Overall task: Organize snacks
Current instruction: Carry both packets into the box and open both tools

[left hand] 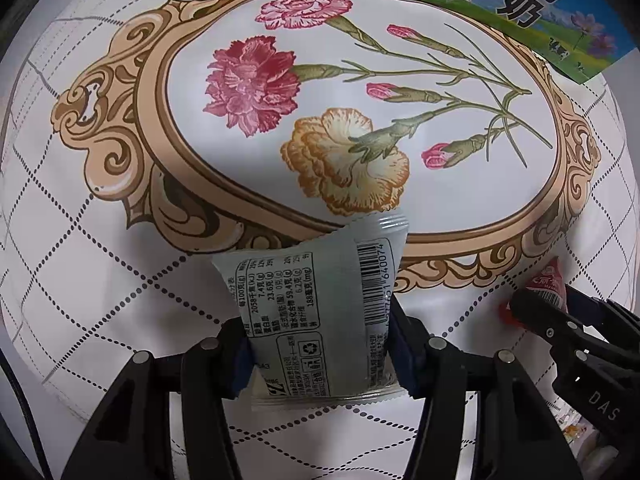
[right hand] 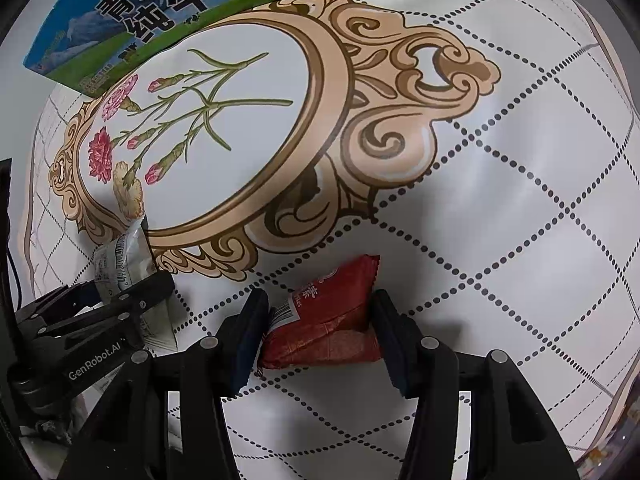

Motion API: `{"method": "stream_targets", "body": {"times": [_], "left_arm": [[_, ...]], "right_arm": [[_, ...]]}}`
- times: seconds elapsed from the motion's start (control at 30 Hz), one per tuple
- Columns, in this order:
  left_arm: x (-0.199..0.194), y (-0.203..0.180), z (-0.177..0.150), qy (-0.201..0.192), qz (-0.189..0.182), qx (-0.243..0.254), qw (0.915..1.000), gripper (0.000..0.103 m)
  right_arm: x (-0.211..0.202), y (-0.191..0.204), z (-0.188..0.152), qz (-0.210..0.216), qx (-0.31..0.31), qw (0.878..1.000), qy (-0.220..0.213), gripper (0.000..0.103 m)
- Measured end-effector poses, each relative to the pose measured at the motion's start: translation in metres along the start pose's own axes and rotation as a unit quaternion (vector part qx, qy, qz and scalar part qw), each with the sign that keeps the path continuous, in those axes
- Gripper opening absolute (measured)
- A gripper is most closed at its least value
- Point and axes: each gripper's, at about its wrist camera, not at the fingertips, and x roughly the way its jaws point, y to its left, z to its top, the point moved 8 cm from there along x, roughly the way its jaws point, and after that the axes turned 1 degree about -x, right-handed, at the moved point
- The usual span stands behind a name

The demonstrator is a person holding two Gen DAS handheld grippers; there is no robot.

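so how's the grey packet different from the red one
The grey packet sits in the left gripper; the red packet sits in the right gripper. The grey one shows a barcode and a nutrition table, the red one mostly plain red wrap with a small label. The grey one looks taller. Both are sealed snack packets gripped above the floral tablecloth.

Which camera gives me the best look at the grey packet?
Left wrist: the grey packet fills the centre, label and barcode readable, clamped in the left gripper. The right wrist view shows only its top end at the left edge, behind that gripper.
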Motion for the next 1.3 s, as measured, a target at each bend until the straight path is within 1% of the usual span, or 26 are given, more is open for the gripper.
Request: {"method": "stream_targets", "body": {"times": [0.03,0.13,0.33,0.47,0.63,0.73,0.8,0.9,1.03,1.17,1.23,1.3], "left_arm": [[-0.003,0.000,-0.001,-0.001,0.000,0.001,1.0000,0.048],[-0.009,0.000,-0.002,-0.004,-0.002,0.003,1.0000,0.045],[-0.022,0.002,-0.002,-0.010,-0.015,-0.002,0.9998,0.044],[-0.040,0.001,0.002,-0.021,-0.026,-0.002,0.9994,0.044],[-0.076,-0.004,0.010,-0.042,-0.052,0.004,0.9978,0.044],[-0.103,-0.009,0.019,-0.058,-0.073,0.008,0.9956,0.044],[-0.126,-0.013,0.030,-0.072,-0.091,0.012,0.9932,0.044],[-0.159,-0.017,0.048,-0.098,-0.109,0.022,0.9889,0.044],[-0.199,-0.029,0.075,-0.128,-0.130,0.035,0.9826,0.044],[-0.232,-0.035,0.115,-0.154,-0.131,0.048,0.9782,0.044],[-0.242,-0.038,0.138,-0.159,-0.133,0.050,0.9771,0.044],[-0.246,-0.039,0.163,-0.158,-0.125,0.056,0.9779,0.044]], "right_arm": [[-0.001,0.000,0.000,-0.001,-0.003,1.000,-0.003,0.055],[-0.005,0.003,-0.004,-0.006,-0.015,1.000,-0.012,0.052],[-0.012,0.007,-0.006,-0.004,-0.021,1.000,-0.021,0.050],[-0.021,0.013,-0.005,0.004,-0.026,0.999,-0.029,0.049],[-0.050,0.021,-0.003,0.024,-0.030,0.998,-0.052,0.049],[-0.082,0.027,0.005,0.047,-0.030,0.995,-0.077,0.049],[-0.103,0.029,0.011,0.054,-0.034,0.994,-0.094,0.049],[-0.139,0.033,0.028,0.071,-0.037,0.989,-0.123,0.049],[-0.193,0.039,0.064,0.086,-0.044,0.981,-0.170,0.049],[-0.231,0.043,0.102,0.083,-0.054,0.974,-0.204,0.049],[-0.245,0.041,0.128,0.075,-0.058,0.972,-0.217,0.049],[-0.251,0.039,0.153,0.065,-0.061,0.971,-0.223,0.049]]}}
